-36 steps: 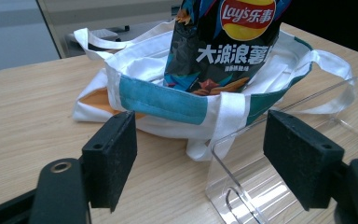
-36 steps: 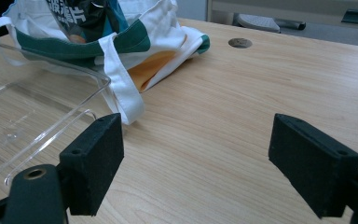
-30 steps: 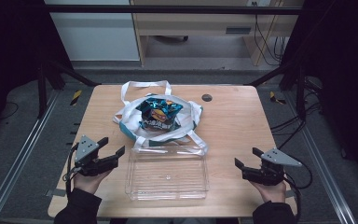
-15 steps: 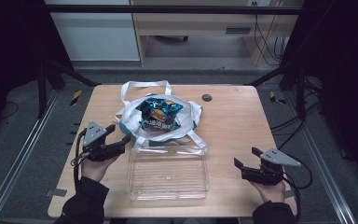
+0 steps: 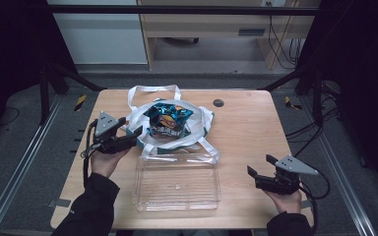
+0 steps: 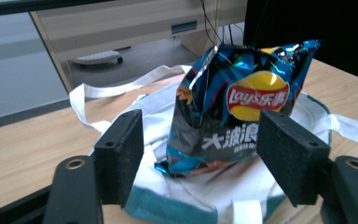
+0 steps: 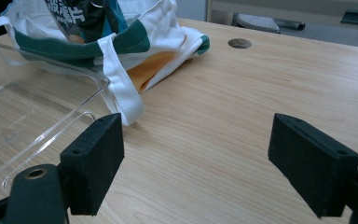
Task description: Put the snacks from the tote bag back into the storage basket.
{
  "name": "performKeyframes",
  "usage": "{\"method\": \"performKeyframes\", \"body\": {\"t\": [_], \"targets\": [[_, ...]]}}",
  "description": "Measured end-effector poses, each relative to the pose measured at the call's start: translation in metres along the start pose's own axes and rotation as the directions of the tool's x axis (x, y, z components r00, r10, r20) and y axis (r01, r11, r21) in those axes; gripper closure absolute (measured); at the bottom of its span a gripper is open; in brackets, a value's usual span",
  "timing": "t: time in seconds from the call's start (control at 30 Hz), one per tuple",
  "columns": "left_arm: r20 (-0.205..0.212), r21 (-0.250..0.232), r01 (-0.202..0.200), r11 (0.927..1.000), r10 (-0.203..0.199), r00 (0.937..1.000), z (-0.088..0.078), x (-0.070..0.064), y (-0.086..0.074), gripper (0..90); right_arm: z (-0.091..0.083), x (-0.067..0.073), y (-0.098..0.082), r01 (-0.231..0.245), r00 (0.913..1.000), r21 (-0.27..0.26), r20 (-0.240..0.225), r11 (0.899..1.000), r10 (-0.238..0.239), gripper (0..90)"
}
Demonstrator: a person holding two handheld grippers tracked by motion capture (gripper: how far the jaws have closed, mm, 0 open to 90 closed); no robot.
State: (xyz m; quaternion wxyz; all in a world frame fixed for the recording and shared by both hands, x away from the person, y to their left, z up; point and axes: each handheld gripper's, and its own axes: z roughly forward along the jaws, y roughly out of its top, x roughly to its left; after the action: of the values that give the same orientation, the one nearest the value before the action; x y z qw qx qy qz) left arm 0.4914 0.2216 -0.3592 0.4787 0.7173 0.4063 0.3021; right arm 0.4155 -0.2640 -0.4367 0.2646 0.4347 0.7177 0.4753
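High view: one white tote [image 5: 197, 129] with teal trim lies on the counter [image 5: 256, 128], and one blue chip bag [image 5: 168, 121] stands upright on it. One clear tray [image 5: 177, 183] sits just on the near side of the tote, holding nothing. Since a second ago the left tongs [image 5: 137, 138] have come away from the counter's left edge to just left of the tote, level with the chip bag; their jaws have been closing a little but stand wide apart, with the bag ahead of them, untouched. In the left gripper view the bag [image 6: 233, 107] shows between the pads. The right tongs [image 5: 256, 173] are unmoved, well right of the tote and tray, jaws apart over bare wood. Two tongs in all.
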Motion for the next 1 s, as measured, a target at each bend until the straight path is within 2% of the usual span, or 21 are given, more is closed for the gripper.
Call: {"method": "performKeyframes", "body": {"t": [0.23,0.53,0.87,1.0], "targets": [[-0.005,0.016,-0.014,0.9998,0.014,0.9999,0.014,0.002,0.009,34.2,0.0,0.0,0.0,-0.004,1.0,0.0,-0.002,1.0,0.004,18.7],[0.014,0.035,-0.045,0.9984,0.045,0.9989,0.037,-0.006,0.013,40.3,-0.001,0.0,0.001,0.0,1.0,-0.001,0.0,1.0,0.0,18.7],[0.008,0.061,-0.043,0.9972,0.042,0.9991,0.053,-0.005,0.02,45.0,0.0,0.0,0.001,0.001,1.0,0.002,-0.006,1.0,-0.001,19.3],[0.018,0.071,-0.027,0.9971,0.026,0.9995,0.059,-0.005,0.02,47.2,0.0,-0.001,0.001,0.002,1.0,0.003,-0.005,1.0,-0.002,19.5]]}}
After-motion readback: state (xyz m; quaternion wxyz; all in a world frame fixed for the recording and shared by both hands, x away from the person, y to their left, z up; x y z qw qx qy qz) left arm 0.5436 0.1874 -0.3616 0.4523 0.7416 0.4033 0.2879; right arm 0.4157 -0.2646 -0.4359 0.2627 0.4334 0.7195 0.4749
